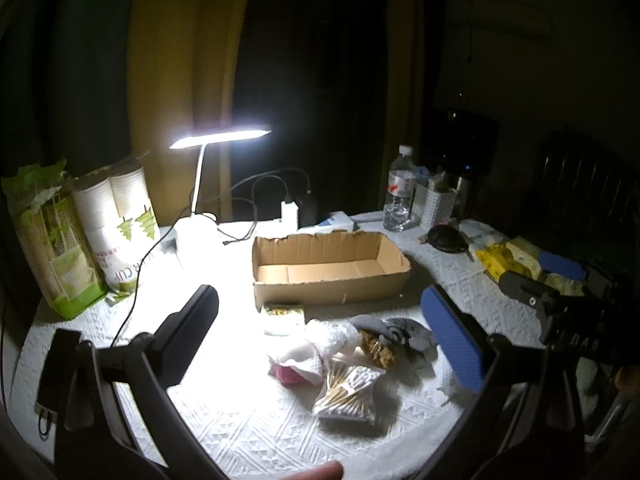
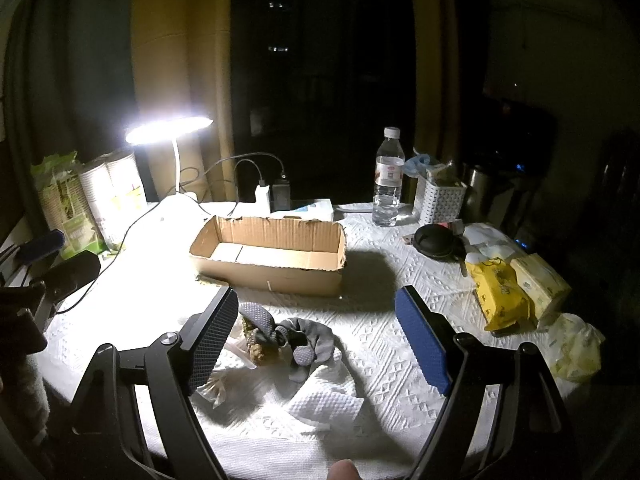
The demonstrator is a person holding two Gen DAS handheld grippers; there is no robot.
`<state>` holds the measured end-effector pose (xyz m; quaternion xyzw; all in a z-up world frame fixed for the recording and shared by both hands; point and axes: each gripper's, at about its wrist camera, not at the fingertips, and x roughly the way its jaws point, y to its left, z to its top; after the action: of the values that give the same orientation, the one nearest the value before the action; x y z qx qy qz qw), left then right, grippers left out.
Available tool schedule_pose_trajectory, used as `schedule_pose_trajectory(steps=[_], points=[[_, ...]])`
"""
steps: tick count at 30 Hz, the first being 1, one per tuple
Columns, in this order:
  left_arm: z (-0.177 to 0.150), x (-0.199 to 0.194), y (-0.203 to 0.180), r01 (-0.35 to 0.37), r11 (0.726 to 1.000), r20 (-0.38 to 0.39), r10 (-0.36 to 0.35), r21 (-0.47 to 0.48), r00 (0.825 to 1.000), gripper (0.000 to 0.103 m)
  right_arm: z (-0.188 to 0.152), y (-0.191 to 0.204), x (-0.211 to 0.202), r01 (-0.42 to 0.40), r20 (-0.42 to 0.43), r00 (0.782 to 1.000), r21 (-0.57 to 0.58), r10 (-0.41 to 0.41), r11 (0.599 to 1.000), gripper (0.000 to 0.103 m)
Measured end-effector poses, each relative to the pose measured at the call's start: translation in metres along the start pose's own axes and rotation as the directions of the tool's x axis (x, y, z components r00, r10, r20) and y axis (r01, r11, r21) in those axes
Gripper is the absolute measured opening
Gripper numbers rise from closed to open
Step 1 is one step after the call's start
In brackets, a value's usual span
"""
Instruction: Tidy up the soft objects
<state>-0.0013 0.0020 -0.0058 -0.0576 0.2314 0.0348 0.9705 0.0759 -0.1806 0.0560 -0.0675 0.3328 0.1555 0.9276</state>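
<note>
A small heap lies on the white tablecloth: a grey sock (image 1: 404,334) (image 2: 308,340), a bag of cotton swabs (image 1: 350,392), white tissue (image 1: 304,356) (image 2: 320,396) and a brown patterned item (image 1: 376,350) (image 2: 256,344). An open, empty cardboard box (image 1: 328,268) (image 2: 272,252) stands behind the heap. My left gripper (image 1: 320,320) is open and empty, above the heap. My right gripper (image 2: 316,320) is open and empty, hovering over the sock. In the left wrist view the right gripper (image 1: 560,276) shows at the right.
A lit desk lamp (image 1: 200,200) (image 2: 172,160) and paper cup packs (image 1: 80,236) (image 2: 92,200) stand at the left. A water bottle (image 1: 400,196) (image 2: 388,180), a white basket (image 2: 438,196), a black pouch (image 2: 436,242) and yellow tissue packs (image 2: 504,292) are at the right. Cables (image 1: 240,204) run at the back.
</note>
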Motion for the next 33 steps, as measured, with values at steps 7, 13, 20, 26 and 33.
schedule_pose_trajectory(steps=[7,13,20,26,33], points=[[0.002,0.001,-0.005,0.011,1.0,-0.001,-0.011,0.009,1.0,0.102,0.0,-0.002,0.001,0.002,-0.009,1.0,0.005,-0.002,1.0,0.084],[0.003,0.002,-0.006,0.01,1.0,-0.002,-0.01,0.008,1.0,0.102,0.0,-0.004,0.001,0.0,-0.009,1.0,0.007,0.0,1.0,0.084],[0.003,0.003,-0.005,0.012,1.0,-0.002,-0.012,0.009,1.0,0.102,-0.002,-0.004,0.001,0.002,-0.013,1.0,0.008,-0.002,1.0,0.084],[0.003,0.01,-0.007,0.02,1.0,-0.011,-0.019,0.015,1.0,0.102,-0.001,-0.005,0.006,0.007,-0.029,1.0,0.014,-0.006,1.0,0.084],[0.002,0.02,-0.007,0.028,1.0,-0.031,-0.027,0.006,0.999,0.102,0.001,-0.008,0.014,0.003,-0.033,0.999,0.002,-0.003,1.0,0.084]])
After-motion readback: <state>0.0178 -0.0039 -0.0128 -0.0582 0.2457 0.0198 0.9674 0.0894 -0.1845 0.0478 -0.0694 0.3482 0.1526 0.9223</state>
